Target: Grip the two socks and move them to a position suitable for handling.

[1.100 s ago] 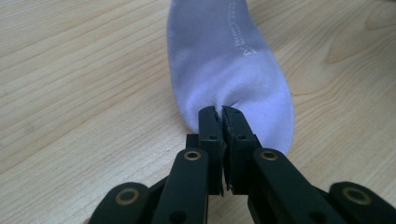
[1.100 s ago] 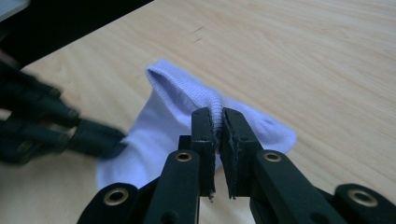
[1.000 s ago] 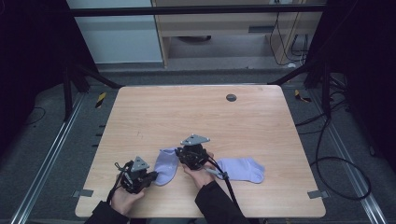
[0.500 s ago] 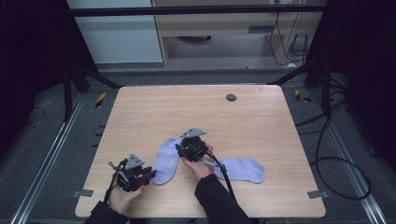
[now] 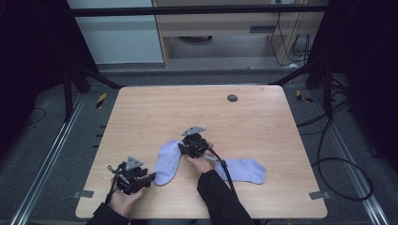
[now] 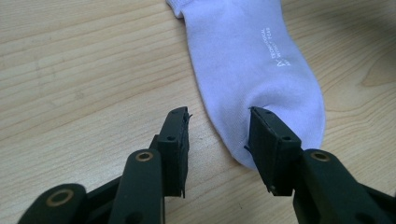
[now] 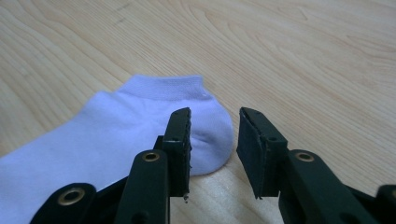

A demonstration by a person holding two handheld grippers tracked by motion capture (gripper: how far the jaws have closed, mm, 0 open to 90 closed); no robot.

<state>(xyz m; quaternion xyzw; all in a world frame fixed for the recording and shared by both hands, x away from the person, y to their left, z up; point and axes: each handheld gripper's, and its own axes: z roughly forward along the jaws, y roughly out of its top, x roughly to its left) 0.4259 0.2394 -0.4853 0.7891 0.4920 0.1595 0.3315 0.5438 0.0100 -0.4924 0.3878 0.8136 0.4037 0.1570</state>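
Socks are what the two grippers are busy with, but the biggest thing in the room is the wooden table [image 5: 263, 117], its top bare apart from a small dark round fitting [image 5: 232, 98] toward twelve o'clock. From the table's centre, one pale lilac sock [image 5: 167, 160] lies flat at about seven o'clock, running from its cuff near the middle down toward the front edge; a second sock [image 5: 244, 169] of the same colour lies at about five o'clock, well apart from the first. The right gripper [image 5: 186, 149] sits at the first sock's cuff end, at six o'clock from the centre, its jaws parted with nothing pinched between them and the heel just ahead of the tips. The left gripper [image 5: 151, 177] rests at the sock's toe end, near the front edge; its jaws have just been opening and stand released, one on the bare wood, the other over the toe [image 6: 285, 116]
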